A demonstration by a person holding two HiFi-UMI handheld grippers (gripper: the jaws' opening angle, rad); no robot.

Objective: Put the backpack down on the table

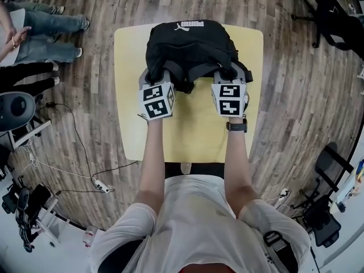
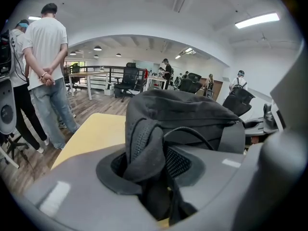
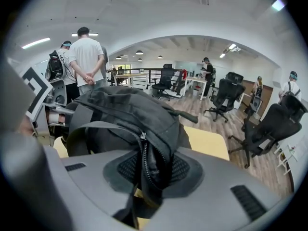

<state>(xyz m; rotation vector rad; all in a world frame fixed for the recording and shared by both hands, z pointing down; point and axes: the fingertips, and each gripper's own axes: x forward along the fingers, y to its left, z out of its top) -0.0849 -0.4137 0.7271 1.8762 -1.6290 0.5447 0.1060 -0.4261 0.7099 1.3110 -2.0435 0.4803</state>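
Backpack (image 1: 190, 47), black with a white logo toward the far edge, sat between my two hand-held grippers over the far half of the yellow worktop (image 1: 187, 135). I could not tell whether its base touched the worktop.

My left hand-held gripper (image 1: 154, 77) was clamped on the near left side of the backpack. In the left gripper view a bunched fold of black fabric with a zip along it filled the gap between the jaws, and a thin black cord (image 2: 192, 131) arched just beside it.

My right hand-held gripper (image 1: 228, 76) was clamped on the near right side. Its jaws pinched a zippered seam, with the zip puller (image 3: 143, 135) just above them. A grey strap (image 3: 96, 125) looped out to the left of that seam.

Both my forearms reached straight out over the near half of the worktop, and a dark watch (image 1: 236, 126) was on my right wrist.

People (image 1: 40, 24) stood on the wood floor (image 1: 290, 112) off to my left, well apart from the worktop. A black chair (image 1: 333, 10) stood at the far right. A white cable (image 1: 68, 172) trailed across the floor near my left side.
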